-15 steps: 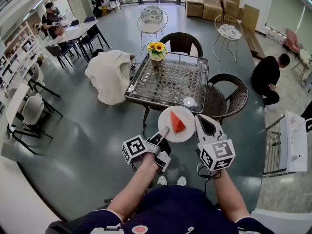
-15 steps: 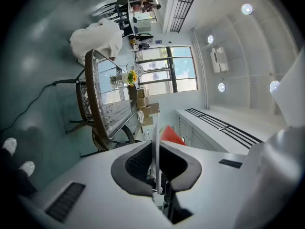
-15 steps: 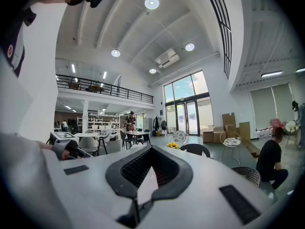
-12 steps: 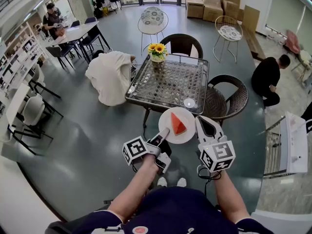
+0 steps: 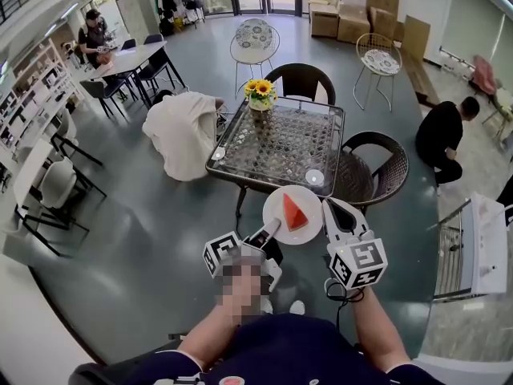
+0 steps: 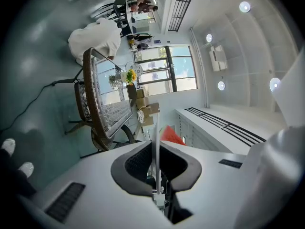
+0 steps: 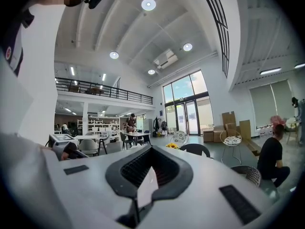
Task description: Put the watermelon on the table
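Ahead, the glass-topped bench (image 5: 276, 147) stands with a vase of sunflowers (image 5: 259, 89) at its far edge and a wicker chair (image 5: 370, 163) at its right. Near its near edge, a white plate (image 5: 279, 201) is held up between both grippers. The watermelon (image 5: 294, 212), a red wedge, lies on the middle of that plate, not on the bench. The left gripper (image 5: 269, 228) has its fingers (image 6: 133, 166) narrowed onto the plate's near-left rim. The right gripper (image 5: 331, 208) pinches the right rim. The wedge sits between the two grippers, touching neither.
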The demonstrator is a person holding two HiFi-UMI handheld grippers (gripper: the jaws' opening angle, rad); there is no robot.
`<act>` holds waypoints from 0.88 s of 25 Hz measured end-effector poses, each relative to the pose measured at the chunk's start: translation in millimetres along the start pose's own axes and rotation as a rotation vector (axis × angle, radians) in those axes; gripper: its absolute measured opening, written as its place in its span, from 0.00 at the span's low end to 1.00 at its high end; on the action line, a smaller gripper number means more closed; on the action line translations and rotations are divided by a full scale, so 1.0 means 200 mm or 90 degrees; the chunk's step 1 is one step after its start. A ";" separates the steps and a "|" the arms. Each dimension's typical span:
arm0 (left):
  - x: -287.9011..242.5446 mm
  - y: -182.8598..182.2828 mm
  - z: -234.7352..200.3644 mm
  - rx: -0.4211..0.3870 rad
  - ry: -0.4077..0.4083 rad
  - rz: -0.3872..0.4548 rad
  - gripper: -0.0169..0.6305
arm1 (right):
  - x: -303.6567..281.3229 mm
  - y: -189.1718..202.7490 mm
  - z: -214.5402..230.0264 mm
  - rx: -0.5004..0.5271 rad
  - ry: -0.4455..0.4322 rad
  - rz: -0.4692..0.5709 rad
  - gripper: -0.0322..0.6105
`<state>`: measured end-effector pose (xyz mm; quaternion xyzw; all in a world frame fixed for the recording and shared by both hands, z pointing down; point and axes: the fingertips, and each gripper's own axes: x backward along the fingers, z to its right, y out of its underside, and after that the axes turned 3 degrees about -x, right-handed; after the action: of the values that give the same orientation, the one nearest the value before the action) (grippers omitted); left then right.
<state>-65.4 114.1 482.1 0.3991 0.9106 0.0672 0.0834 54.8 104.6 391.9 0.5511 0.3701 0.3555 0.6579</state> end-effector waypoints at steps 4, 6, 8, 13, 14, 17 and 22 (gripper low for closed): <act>-0.06 0.04 0.00 -0.002 0.000 0.005 0.06 | 0.01 0.01 0.07 0.000 -0.007 0.000 0.05; -0.09 0.05 0.00 -0.002 0.001 0.008 0.06 | 0.01 0.01 0.10 0.001 -0.013 0.001 0.05; -0.12 0.05 0.01 -0.005 0.003 0.011 0.06 | 0.00 0.00 0.14 0.003 -0.017 0.001 0.05; -0.16 0.04 0.01 -0.008 -0.003 0.020 0.06 | -0.01 0.00 0.19 0.006 -0.026 -0.001 0.05; -0.18 0.03 0.01 -0.007 -0.005 0.022 0.06 | -0.01 0.00 0.21 0.007 -0.027 -0.002 0.05; -0.22 0.01 0.01 -0.006 -0.007 0.024 0.06 | -0.04 -0.01 0.24 0.005 -0.028 -0.003 0.05; -0.33 -0.05 0.00 -0.005 -0.005 0.019 0.06 | -0.13 -0.04 0.30 0.009 -0.022 0.001 0.05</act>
<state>-29.4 58.5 486.9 0.4126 0.9039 0.0707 0.0877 96.2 53.8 393.6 0.5619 0.3607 0.3439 0.6602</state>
